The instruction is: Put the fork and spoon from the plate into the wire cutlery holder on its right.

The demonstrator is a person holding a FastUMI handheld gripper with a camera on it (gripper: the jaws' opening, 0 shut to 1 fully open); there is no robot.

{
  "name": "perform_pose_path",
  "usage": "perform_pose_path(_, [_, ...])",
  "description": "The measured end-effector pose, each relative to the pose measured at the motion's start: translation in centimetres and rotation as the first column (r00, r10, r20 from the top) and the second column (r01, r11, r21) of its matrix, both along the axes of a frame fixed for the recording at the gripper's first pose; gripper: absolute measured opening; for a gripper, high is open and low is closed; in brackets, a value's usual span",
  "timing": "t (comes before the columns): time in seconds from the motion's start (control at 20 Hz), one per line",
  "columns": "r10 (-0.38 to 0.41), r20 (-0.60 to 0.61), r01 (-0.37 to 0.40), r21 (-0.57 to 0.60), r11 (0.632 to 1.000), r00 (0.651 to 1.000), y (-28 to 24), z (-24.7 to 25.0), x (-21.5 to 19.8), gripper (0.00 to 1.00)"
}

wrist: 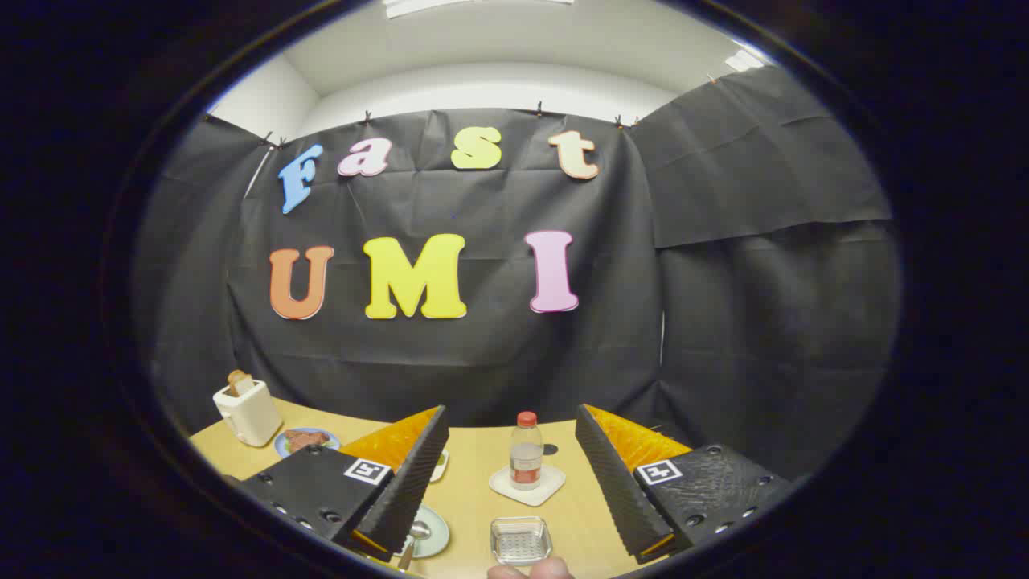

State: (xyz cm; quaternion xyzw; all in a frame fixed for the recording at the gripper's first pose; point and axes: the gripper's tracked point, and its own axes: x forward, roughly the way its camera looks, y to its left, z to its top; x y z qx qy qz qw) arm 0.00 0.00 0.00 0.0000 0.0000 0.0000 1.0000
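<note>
Gripper view shows me my gripper (510, 482) with its jaws spread wide apart, holding nothing. It sits high above a light wooden table (474, 490). Down between the jaws, close to the left finger (406, 490), I see a round pale plate (434, 540) with a shiny metal spoon (415, 537) lying on it. I cannot make out the fork. Just right of the plate, between the jaws, stands a small square wire cutlery holder (521, 540). A fingertip (530, 571) peeks in below it. Further ahead between the jaws stands a clear plastic bottle with a red cap (526, 460) on a white square coaster (527, 486). Beyond the left finger I see a white toaster with bread in it (247, 410) and a blue plate with brown food (305, 441).
</note>
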Motion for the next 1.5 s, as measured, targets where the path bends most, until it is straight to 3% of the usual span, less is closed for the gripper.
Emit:
perform_pose_path(0.8, [0.012, -0.051, -0.009, 0.061, 0.998, 0.999, 0.5, -1.2, 2.0, 0.95])
perform_pose_path(1.5, [0.036, -0.069, -0.033, 0.044, 0.998, 0.997, 2.0, -1.2, 1.9, 0.95])
